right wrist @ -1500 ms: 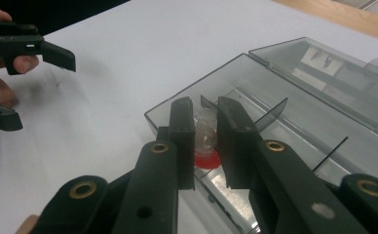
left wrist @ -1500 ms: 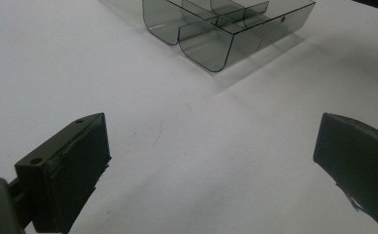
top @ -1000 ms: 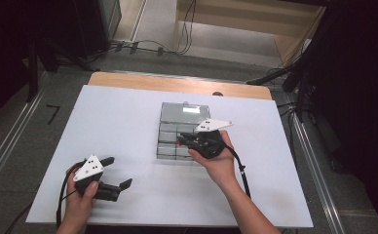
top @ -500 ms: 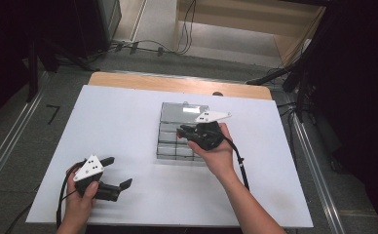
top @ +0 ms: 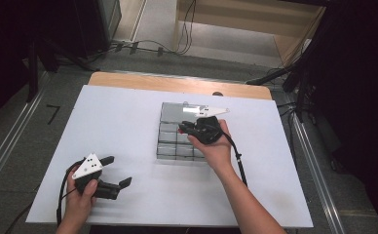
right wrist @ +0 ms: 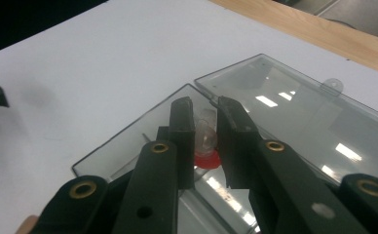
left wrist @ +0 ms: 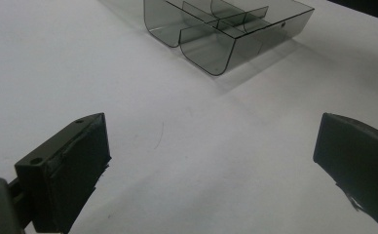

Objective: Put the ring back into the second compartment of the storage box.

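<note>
1. Now the right gripper has slid farther over the box than a moment ago, so a drop looks close.
2. Its jaws pinch a small clear tube with a red cap.
3. Tube runs along the jaws, cap toward the hand.
4. Left gripper rests wide, empty.
</note>
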Motion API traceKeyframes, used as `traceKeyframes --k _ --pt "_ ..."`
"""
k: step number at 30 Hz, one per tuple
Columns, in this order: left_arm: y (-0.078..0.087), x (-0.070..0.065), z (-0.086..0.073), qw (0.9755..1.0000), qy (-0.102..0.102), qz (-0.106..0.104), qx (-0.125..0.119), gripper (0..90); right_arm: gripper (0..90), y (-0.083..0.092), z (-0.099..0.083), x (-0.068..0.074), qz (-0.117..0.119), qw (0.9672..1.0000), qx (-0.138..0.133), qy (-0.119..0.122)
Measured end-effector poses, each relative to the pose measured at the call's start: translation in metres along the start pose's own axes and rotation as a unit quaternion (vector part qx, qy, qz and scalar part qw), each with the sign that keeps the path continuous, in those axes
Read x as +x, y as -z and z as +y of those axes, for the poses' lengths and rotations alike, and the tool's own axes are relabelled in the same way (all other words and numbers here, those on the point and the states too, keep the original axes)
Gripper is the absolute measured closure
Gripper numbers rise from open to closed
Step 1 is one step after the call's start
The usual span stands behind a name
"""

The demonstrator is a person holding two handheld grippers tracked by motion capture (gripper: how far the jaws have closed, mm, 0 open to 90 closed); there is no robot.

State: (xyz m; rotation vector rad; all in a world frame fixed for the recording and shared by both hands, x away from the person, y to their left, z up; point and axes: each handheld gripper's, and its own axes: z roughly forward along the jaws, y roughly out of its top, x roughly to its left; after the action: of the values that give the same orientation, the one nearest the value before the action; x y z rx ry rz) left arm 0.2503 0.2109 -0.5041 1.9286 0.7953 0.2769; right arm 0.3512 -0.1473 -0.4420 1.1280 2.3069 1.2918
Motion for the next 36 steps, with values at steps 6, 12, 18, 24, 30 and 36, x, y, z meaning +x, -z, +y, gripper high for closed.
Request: traceKeyframes --k 6,12,18,24,30,36 --pt "0.000 0.001 0.000 1.0000 0.005 -0.002 0.000 0.0 75.4 -0.007 -0.003 -0.013 -0.014 0.9998 0.004 -0.015" --pt "0.000 0.001 0.000 1.0000 0.005 -0.003 0.001 0.0 75.4 -0.015 -0.006 -0.020 -0.026 0.9994 0.013 -0.020" --pt "0.000 0.001 0.000 1.0000 0.006 -0.005 0.000 0.0 75.3 -0.026 -0.011 -0.024 -0.033 0.9988 0.023 -0.027" --pt "-0.001 0.002 0.000 1.0000 0.007 -0.007 0.002 0.0 75.1 -0.032 -0.013 -0.027 -0.037 0.9985 0.026 -0.032" --pt "-0.002 0.002 0.001 0.9999 0.007 -0.010 0.007 0.0 74.6 -0.032 -0.013 -0.029 -0.035 0.9982 0.028 -0.039" --pt "-0.002 0.002 0.001 0.9999 0.007 -0.009 0.007 0.0 72.3 -0.033 -0.013 -0.029 -0.040 0.9978 0.030 -0.043"
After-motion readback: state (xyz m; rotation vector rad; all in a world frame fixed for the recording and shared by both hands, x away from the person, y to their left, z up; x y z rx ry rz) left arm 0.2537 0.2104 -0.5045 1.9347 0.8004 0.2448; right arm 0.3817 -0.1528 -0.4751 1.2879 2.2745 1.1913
